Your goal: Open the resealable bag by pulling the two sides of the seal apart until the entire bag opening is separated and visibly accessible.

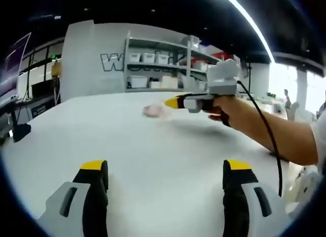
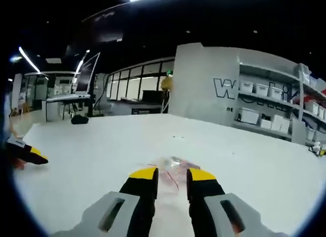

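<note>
A small clear resealable bag (image 1: 154, 110) with pinkish contents lies flat on the white table (image 1: 153, 150). In the right gripper view the bag (image 2: 172, 168) sits just past and between my right gripper's (image 2: 172, 174) yellow tips, which stand a narrow gap apart with nothing pinched. From the left gripper view, that right gripper (image 1: 174, 102) comes in from the right in a person's hand, its tip close to the bag's right side. My left gripper (image 1: 165, 166) hovers nearer the table's front, jaws wide open and empty, well short of the bag. Its tip (image 2: 31, 155) shows at the left edge.
A cable (image 1: 270, 140) trails from the right gripper along the person's forearm. A small black object (image 2: 79, 120) rests at a far table edge. Shelves with white bins (image 1: 153, 58) stand behind the table, and desks and glass partitions (image 2: 127, 89) beyond.
</note>
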